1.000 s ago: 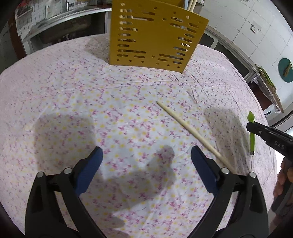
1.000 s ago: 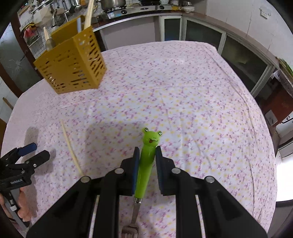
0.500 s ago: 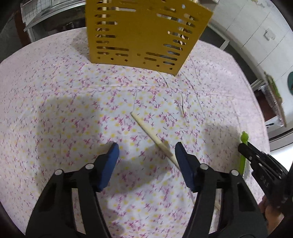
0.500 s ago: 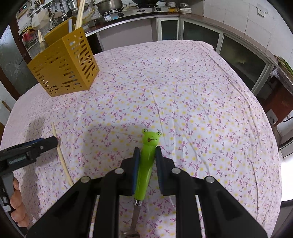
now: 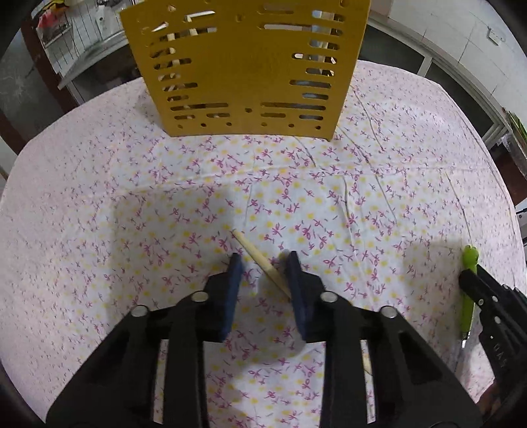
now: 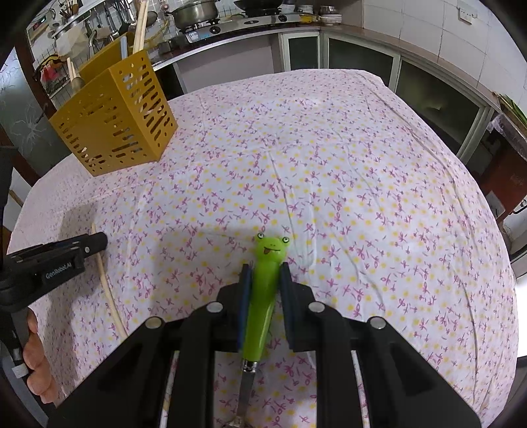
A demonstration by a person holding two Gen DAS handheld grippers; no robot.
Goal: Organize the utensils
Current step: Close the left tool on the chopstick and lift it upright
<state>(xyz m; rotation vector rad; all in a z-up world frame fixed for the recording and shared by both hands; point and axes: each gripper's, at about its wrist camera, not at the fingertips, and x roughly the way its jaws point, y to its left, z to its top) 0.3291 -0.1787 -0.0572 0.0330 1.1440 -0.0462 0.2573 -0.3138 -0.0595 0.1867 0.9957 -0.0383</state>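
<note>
Covering the whole table, a floral cloth (image 6: 362, 171) carries the yellow slotted utensil caddy (image 6: 115, 121), already stocked. Near its front face, the left gripper (image 5: 263, 268) is closing astride a wooden chopstick (image 5: 260, 263) lying flat, probably bound there next. Farther from the caddy, the right gripper (image 6: 265, 280) pinches a frog-handled fork (image 6: 265, 289) by its green handle, likely waiting.

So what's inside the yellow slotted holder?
Above the yellow holder rim stand chopsticks and a wooden handle; pale sticks show through its slots. Its walls cover the lower ends and anything shorter.
</note>
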